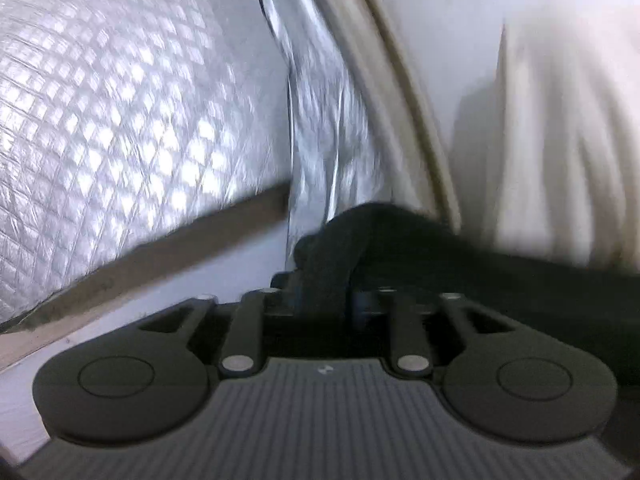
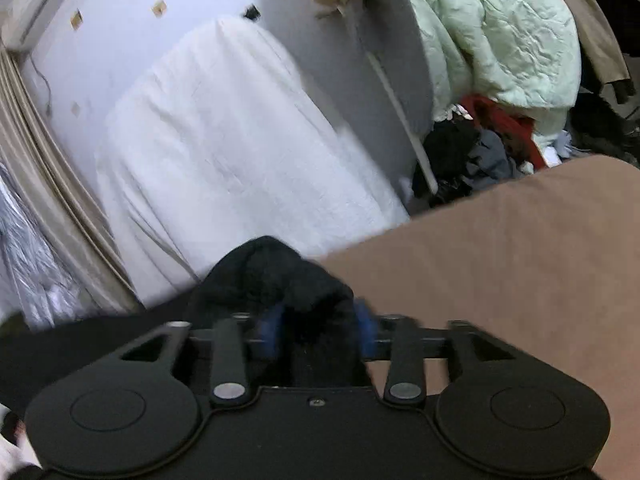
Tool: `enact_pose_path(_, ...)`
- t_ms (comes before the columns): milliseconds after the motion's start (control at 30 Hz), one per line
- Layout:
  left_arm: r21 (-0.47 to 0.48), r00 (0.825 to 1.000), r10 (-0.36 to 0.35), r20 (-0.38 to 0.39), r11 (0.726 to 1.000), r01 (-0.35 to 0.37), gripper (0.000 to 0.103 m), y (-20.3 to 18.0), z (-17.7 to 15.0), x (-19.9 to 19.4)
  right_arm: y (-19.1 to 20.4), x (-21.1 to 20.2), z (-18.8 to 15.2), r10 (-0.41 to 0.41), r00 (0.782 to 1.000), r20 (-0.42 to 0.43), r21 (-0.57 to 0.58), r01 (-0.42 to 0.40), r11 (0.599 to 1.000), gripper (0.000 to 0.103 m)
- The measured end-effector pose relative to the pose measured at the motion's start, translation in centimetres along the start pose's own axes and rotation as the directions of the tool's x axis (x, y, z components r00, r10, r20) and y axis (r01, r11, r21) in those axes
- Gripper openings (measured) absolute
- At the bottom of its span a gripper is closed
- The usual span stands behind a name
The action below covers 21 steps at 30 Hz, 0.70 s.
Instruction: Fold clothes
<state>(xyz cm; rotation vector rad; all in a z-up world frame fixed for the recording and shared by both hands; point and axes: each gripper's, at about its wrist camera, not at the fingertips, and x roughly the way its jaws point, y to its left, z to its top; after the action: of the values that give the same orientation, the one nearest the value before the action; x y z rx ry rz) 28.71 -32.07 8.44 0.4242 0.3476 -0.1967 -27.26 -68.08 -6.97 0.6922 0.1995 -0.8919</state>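
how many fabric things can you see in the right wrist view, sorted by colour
black: 2, the black garment bunched between the right gripper fingers, and a black heap on the floor
white: 1, a white cover
pale green: 1, a quilt
red: 1, a red cloth
brown: 1, a brown spread
grey: 1, a grey cloth
total: 7

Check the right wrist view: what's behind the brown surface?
Behind the brown surface lies a heap of dark, grey and red clothes, with a pale green quilt above it. The surface's edge hides the heap's lower part and the floor.
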Motion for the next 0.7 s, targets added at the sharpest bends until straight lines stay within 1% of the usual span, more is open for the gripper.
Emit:
enact_pose_path(33, 0.029, 0.999, -0.006, -0.047, 1.0, 0.008, 0.054, -0.5, -1.4, 1.0, -0.1, 0.6, -0.2, -0.028, 0.999, -0.028, 0.006, 0.028, 1.0, 0.058)
enact_pose_path(100, 0.052, 0.995, -0.034, -0.098, 0.998, 0.04, 0.055, -0.9, -5.5, 0.9, -0.5, 0.4, -1.6, -0.038, 0.993, -0.112, 0.0, 0.038, 0.999, 0.058)
enact_pose_path(167, 0.041, 0.982, -0.1, -0.163, 0.993, 0.108, 0.057, -0.9, -10.3, -0.4, -0.4, -0.3, -2.0, -0.058, 0.986, -0.155, -0.032, 0.054, 0.998, 0.058)
enact_pose_path(200, 0.011, 0.972, -0.144, -0.185, 0.989, 0.149, 0.057, -0.7, -12.8, -1.7, -0.3, -0.7, -2.1, -0.069, 0.984, -0.164, -0.046, 0.062, 0.997, 0.058)
enact_pose_path(267, -0.067, 0.946, -0.245, -0.213, 0.969, 0.236, 0.057, -0.2, -17.4, -4.5, -0.4, -1.7, -2.6, -0.051, 0.981, -0.185, -0.041, 0.045, 0.998, 0.059)
enact_pose_path(333, -0.153, 0.909, -0.355, -0.218, 0.932, 0.328, 0.057, 0.1, -21.5, -7.3, -0.5, -2.5, -3.0, -0.027, 0.976, -0.214, -0.027, 0.022, 0.999, 0.059)
enact_pose_path(400, -0.166, 0.889, -0.388, -0.243, 0.92, 0.356, 0.057, -0.7, -24.4, -9.9, -0.1, -3.6, -3.6, 0.004, 0.969, -0.248, -0.015, -0.008, 1.0, 0.06)
enact_pose_path(433, -0.121, 0.877, -0.398, -0.269, 0.917, 0.379, 0.057, -1.6, -24.9, -11.1, 0.2, -4.2, -4.2, 0.021, 0.965, -0.261, -0.01, -0.025, 1.0, 0.06)
enact_pose_path(467, -0.059, 0.863, -0.416, -0.286, 0.907, 0.417, 0.057, -2.6, -25.1, -12.0, 0.5, -5.0, -4.8, 0.045, 0.96, -0.277, 0.007, -0.044, 0.999, 0.061)
enact_pose_path(500, -0.01, 0.863, -0.414, -0.288, 0.903, 0.43, 0.057, -3.3, -25.1, -13.1, 0.6, -5.7, -5.4, 0.063, 0.955, -0.289, 0.029, -0.057, 0.998, 0.064)
enact_pose_path(533, 0.037, 0.867, -0.408, -0.286, 0.899, 0.436, 0.057, -3.9, -25.0, -14.1, 0.6, -6.0, -6.2, 0.086, 0.946, -0.314, 0.063, -0.069, 0.996, 0.065)
enact_pose_path(567, 0.054, 0.872, -0.401, -0.282, 0.9, 0.432, 0.057, -4.3, -24.9, -14.9, 0.6, -6.4, -6.9, 0.109, 0.935, -0.337, 0.097, -0.08, 0.992, 0.065)
enact_pose_path(633, 0.036, 0.866, -0.41, -0.286, 0.899, 0.437, 0.062, -4.3, -24.6, -16.0, 0.6, -7.2, -8.5, 0.157, 0.911, -0.381, 0.165, -0.1, 0.981, 0.065)
enact_pose_path(667, 0.007, 0.857, -0.424, -0.293, 0.896, 0.445, 0.064, -4.3, -24.7, -16.4, 0.5, -7.3, -9.1, 0.164, 0.898, -0.409, 0.177, -0.099, 0.979, 0.065)
enact_pose_path(700, -0.026, 0.845, -0.441, -0.302, 0.89, 0.455, 0.066, -4.2, -24.7, -16.8, 0.5, -7.4, -9.6, 0.153, 0.892, -0.425, 0.173, -0.086, 0.981, 0.065)
